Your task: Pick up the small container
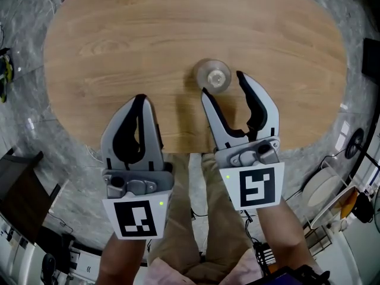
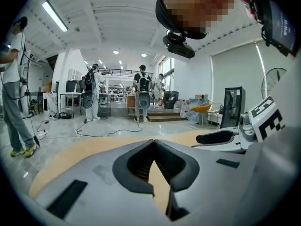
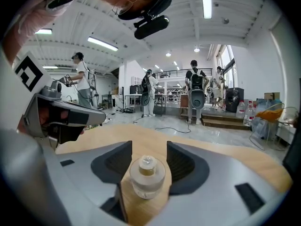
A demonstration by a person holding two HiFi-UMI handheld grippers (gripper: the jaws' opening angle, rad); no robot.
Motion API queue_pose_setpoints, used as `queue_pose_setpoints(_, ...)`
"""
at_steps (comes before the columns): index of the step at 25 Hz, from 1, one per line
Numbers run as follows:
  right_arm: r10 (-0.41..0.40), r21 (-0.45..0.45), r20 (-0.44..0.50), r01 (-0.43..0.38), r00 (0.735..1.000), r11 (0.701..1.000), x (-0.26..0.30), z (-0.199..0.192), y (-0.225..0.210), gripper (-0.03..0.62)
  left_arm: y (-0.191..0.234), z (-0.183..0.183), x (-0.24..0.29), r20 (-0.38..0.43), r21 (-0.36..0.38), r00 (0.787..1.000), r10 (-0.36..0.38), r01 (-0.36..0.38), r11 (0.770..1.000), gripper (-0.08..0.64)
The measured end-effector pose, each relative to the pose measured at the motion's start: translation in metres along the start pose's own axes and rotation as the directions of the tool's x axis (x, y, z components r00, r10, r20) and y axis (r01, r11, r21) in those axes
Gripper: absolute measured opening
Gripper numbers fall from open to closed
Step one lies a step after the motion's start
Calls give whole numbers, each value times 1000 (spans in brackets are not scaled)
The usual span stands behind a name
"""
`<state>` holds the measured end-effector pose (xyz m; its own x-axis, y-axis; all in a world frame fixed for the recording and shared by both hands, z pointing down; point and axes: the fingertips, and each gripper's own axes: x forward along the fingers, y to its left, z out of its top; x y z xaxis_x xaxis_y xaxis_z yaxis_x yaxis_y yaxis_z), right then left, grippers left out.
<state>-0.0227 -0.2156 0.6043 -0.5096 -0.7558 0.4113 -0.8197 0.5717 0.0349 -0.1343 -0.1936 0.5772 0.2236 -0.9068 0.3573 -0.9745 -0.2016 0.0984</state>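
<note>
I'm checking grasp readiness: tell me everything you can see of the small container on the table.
The small clear round container looks like glass or plastic, with a narrower top and a yellowish core. It stands upright on the oval wooden table, between the spread jaws of the right claw, a gap on each side; only the table touches it.

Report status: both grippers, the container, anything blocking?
Left gripper shut, empty, near the table edge. Right gripper open, jaws either side of the small container, not clamped. Container upright on the table. Nothing in the way.
</note>
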Motion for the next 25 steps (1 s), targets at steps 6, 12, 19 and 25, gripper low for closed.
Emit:
queue_pose_setpoints(6, 9, -17, 5, -9, 1000, 1000, 21, -8, 2, 223, 9, -11, 9, -8, -1, 1000, -5, 5, 1000, 14)
queue_pose_setpoints(12, 10, -40, 17, -10, 1000, 999, 31, -8, 3, 200, 14, -18, 14, -13, -10, 1000, -5, 5, 1000, 14)
queue_pose_setpoints(19, 7, -52, 1, -6, 1000, 999, 41, -17, 5, 188, 19, -23, 17, -15, -23, 1000, -8, 8, 1000, 14)
queue_pose_setpoints(25, -26, -93, 17, 28, 1000, 995, 44, -17, 2, 174, 23, -23, 18, -15, -28, 1000, -5, 4, 1000, 14)
